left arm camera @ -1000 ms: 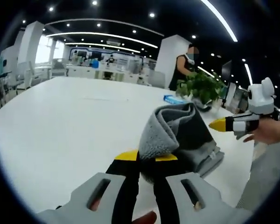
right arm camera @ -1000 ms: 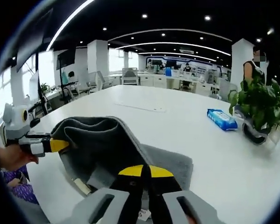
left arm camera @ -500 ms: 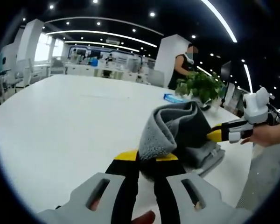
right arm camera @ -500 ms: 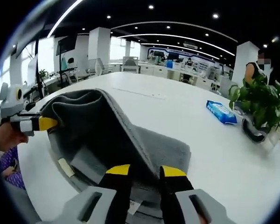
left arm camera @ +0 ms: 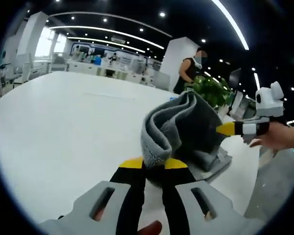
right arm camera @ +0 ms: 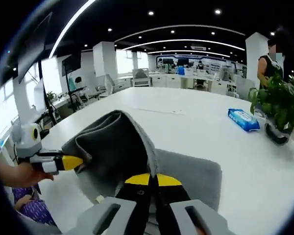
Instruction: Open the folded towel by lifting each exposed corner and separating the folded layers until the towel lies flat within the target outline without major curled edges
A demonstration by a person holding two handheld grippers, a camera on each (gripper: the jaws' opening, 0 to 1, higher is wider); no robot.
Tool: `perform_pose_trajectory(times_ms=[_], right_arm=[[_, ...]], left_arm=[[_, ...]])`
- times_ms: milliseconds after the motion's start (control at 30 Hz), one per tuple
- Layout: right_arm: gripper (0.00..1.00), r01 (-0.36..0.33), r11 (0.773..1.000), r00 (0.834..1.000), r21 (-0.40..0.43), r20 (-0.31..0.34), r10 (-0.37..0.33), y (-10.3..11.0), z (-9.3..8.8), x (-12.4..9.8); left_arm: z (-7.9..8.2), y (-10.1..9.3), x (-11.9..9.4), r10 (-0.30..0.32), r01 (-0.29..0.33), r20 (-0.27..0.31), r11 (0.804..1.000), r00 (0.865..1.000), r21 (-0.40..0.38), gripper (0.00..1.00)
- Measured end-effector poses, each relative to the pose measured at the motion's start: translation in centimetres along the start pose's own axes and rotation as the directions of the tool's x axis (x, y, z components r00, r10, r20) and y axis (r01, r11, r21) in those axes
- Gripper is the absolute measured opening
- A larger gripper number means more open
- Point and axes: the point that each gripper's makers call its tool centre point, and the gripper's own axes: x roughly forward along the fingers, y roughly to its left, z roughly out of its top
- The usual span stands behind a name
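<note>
Left gripper view: left gripper (left arm camera: 153,164) at bottom, yellow-tipped fingers (left arm camera: 132,163) pressed together, pinching a lifted fold of the grey towel (left arm camera: 186,129); pinched edge itself hidden behind the tips. Towel bunched up above the white tabletop (left arm camera: 63,122), lower layers resting on it near the right edge. Right gripper (left arm camera: 230,129) entering from the right, yellow tip at the towel's far side, held by a hand (left arm camera: 279,137); contact point hard to make out. Potted plant (left arm camera: 210,88) partly hidden behind the towel; standing person (left arm camera: 188,71) beyond it. Right gripper view: right gripper (right arm camera: 153,180) at bottom, fingers (right arm camera: 169,180) closed with no visible gap, clamping a raised towel (right arm camera: 117,147) ridge; grip point hidden by the tips. Left gripper (right arm camera: 71,162) at left, tip touching the towel's lifted side, hand behind it cut off by frame edge. Flat part of towel lying on tabletop (right arm camera: 196,122) just right of the fingers. Blue packet (right arm camera: 243,119) and plant (right arm camera: 281,100) well apart, far right. Target outline not discernible.
</note>
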Motion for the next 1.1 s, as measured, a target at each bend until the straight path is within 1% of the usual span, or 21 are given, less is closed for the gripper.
perform_pose_trajectory(times_ms=[33,133,233,267,367,500,667,767,833,933,1033,1100], right_arm=[[0.00,-0.005,1.000,1.000,-0.002,0.005,0.005,0.3,0.3,0.1],[0.00,-0.036,0.999,0.999,-0.002,0.022,0.036,2.0,1.8,0.8],[0.00,-0.076,0.997,0.996,-0.007,0.038,0.076,4.1,3.2,1.7],[0.00,-0.086,0.996,0.996,-0.008,0.039,0.086,4.6,3.5,1.9],[0.00,-0.130,0.991,0.991,-0.043,0.031,0.131,7.1,4.1,3.0],[0.00,-0.180,0.981,0.983,-0.074,0.009,0.181,10.1,4.0,4.4],[0.00,-0.242,0.961,0.970,-0.130,-0.048,0.238,13.7,2.6,6.1],[0.00,-0.266,0.955,0.964,-0.132,-0.064,0.260,15.1,2.0,6.7],[0.01,-0.287,0.950,0.957,-0.124,-0.069,0.280,15.9,1.9,7.0],[0.04,-0.296,0.946,0.955,-0.133,-0.064,0.290,16.4,2.1,7.1],[0.05,-0.296,0.946,0.955,-0.130,-0.056,0.291,16.0,2.5,7.1],[0.07,-0.287,0.950,0.958,-0.120,-0.051,0.283,15.2,2.8,6.9]], left_arm=[[-0.1,0.0,-0.1,0.000,0.000,-0.001,1.000,1.000,0.001,0.10],[-0.5,0.3,-0.5,0.002,-0.002,-0.005,1.000,1.000,0.001,0.10],[-0.6,0.6,-1.2,0.008,-0.008,-0.002,1.000,1.000,-0.009,0.11],[-0.7,0.7,-1.4,0.009,-0.009,-0.001,1.000,1.000,-0.009,0.11],[-1.0,1.2,-2.0,0.018,-0.018,-0.003,1.000,1.000,-0.022,0.11],[-1.5,2.2,-3.0,0.043,-0.043,0.004,0.998,0.999,-0.049,0.11],[-2.0,3.5,-4.1,0.075,-0.074,0.009,0.994,0.997,-0.083,0.11],[-2.1,3.7,-4.7,0.091,-0.089,0.015,0.991,0.996,-0.096,0.11],[-2.2,3.9,-5.1,0.098,-0.096,0.015,0.990,0.995,-0.100,0.11],[-2.2,4.2,-5.7,0.114,-0.111,0.018,0.989,0.993,-0.099,0.11],[-1.7,4.2,-6.1,0.124,-0.121,0.028,0.989,0.992,-0.087,0.11],[-1.2,4.1,-6.0,0.126,-0.124,0.031,0.989,0.992,-0.076,0.11]])
